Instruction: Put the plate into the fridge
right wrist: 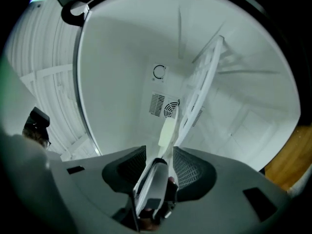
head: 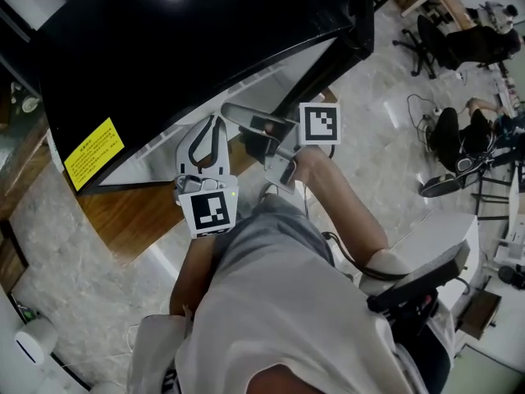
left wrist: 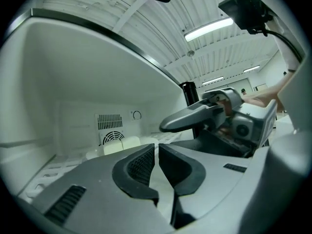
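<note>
The black fridge [head: 205, 48] stands open in front of the person. Inside, the pale plate [right wrist: 167, 130] lies along the white wire shelf [right wrist: 202, 77]. The right tool [right wrist: 159, 152] reaches in, turned sideways, jaws wide apart around the plate. The left tool [left wrist: 157, 147], just left, is almost closed, with nothing between its jaws.

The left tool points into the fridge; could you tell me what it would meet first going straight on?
Likely the pale blocks on the fridge shelf beyond the left tool's tips, with the vented back wall behind; depth is unclear.
</note>
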Available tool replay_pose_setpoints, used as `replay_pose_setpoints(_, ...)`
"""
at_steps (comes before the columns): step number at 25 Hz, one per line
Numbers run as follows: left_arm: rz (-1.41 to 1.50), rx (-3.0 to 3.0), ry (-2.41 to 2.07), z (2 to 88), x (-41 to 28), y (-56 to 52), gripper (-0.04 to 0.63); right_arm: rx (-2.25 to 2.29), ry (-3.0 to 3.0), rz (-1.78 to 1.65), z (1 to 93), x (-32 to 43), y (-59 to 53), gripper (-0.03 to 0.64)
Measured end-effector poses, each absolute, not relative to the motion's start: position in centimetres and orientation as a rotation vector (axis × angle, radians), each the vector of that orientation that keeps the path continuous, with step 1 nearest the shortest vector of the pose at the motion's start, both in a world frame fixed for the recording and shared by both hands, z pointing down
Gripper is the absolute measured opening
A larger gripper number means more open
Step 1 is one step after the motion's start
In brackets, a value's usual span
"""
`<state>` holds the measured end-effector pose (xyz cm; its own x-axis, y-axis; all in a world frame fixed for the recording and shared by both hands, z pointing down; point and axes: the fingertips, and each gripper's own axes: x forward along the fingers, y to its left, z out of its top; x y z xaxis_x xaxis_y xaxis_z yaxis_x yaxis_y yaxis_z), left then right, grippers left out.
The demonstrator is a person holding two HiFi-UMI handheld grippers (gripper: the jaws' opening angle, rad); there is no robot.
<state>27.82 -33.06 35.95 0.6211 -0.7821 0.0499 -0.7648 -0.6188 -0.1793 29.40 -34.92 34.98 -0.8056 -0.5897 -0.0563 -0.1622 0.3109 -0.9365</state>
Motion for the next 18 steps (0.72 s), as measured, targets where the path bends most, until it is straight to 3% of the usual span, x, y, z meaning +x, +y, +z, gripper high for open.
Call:
replay_pose_setpoints(2,-0.194,-2.704,1.319,36.2,27.3,-33.8,0.041,-0.688,2.233,-1.425,34.5,29.9,-34.3,0.158)
replay_pose_setpoints(4,-0.193,-2.712,1.335,36.2,26.9,-34.4,0.041,-0.841,2.348,-1.257,34.4,30.5,-34.0,0.084)
replay_pose_setpoints(6,-0.183,-2.724,1.341,36.1,26.9,-34.7,0.035,-1.120,2.557,-0.963,34.7,30.9,-34.2,0.040)
replay_pose_setpoints(10,-0.161,-2.736,1.350,35.6,26.9,-34.7,0.037,-1.542,2.850,-0.352,34.9,29.7,-35.0,0.025)
replay_pose_setpoints(18,-0.108,-2.686,1.473,34.7,25.4,-35.3,0.034,-1.621,2.912,-0.176,35.7,27.9,-36.8,0.025)
